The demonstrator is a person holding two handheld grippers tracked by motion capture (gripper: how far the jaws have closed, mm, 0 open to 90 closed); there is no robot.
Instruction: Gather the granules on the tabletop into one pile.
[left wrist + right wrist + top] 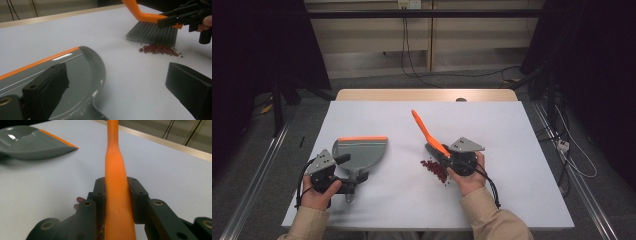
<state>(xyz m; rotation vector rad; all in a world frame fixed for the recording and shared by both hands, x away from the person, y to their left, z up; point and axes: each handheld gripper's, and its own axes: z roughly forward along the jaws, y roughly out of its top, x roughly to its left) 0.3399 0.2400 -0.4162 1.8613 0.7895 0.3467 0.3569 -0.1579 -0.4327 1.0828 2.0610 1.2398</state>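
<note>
A grey dustpan point(360, 151) with an orange lip lies flat at the left of the white table. My left gripper point(349, 174) stands open at its handle end, one jaw over the pan and the other over bare table; the left gripper view has the dustpan point(75, 72) between the wide-apart jaws of my left gripper point(117, 73). My right gripper point(438, 151) is shut on the orange handle of a brush point(424, 127), whose grey bristles point(152, 33) rest on the table just behind a small pile of red beans point(435, 168). Its pads press on both sides of the brush handle point(115, 182).
The white table top point(512, 130) has a wooden strip along its far edge. Bare surface lies between the dustpan and the beans point(160, 49). Cables trail on the floor behind and to the right of the table.
</note>
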